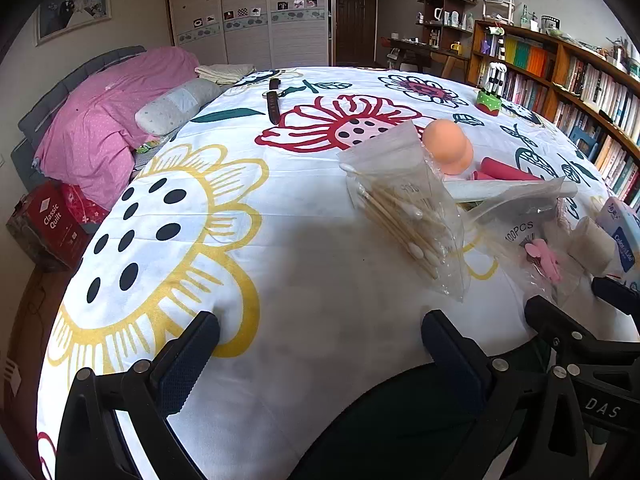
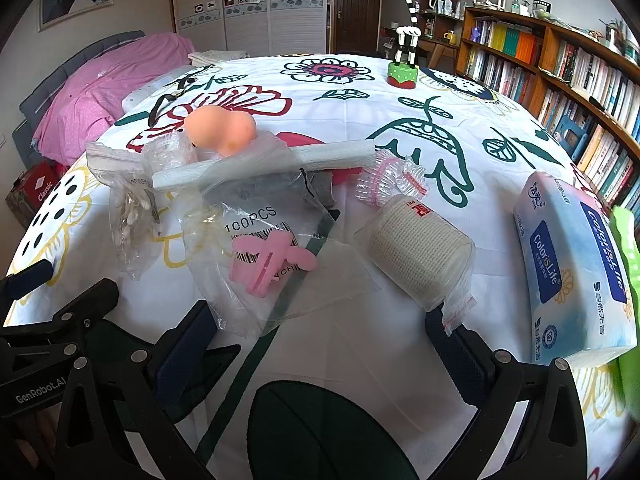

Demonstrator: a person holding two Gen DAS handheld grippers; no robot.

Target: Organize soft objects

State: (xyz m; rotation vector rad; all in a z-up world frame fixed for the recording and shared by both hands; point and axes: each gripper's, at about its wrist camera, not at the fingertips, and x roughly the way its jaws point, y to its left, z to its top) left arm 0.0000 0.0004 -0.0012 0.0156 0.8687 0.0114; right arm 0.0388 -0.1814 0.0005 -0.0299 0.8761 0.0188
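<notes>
A heap of soft things lies on the flowered tablecloth (image 1: 280, 248). It holds a clear bag of cotton swabs (image 1: 404, 216) (image 2: 132, 208), an orange sponge (image 1: 446, 148) (image 2: 220, 128), a white foam strip (image 2: 264, 164), a clear "100PCS" bag (image 2: 276, 216) with a pink clip (image 2: 272, 260), a frilly pink cap (image 2: 392, 180), a wrapped bandage roll (image 2: 416, 252) and a tissue pack (image 2: 576, 264). My left gripper (image 1: 320, 344) stands open over bare cloth, left of the swab bag. My right gripper (image 2: 320, 336) is open, just short of the clip bag and bandage roll.
A zebra toy on a green base (image 2: 404, 72) stands at the far side, and a brown-strapped watch (image 1: 274, 104) lies far left. A bed with a pink quilt (image 1: 112, 120) is to the left, a bookshelf (image 2: 560, 68) to the right. Something green (image 2: 628, 248) touches the tissue pack.
</notes>
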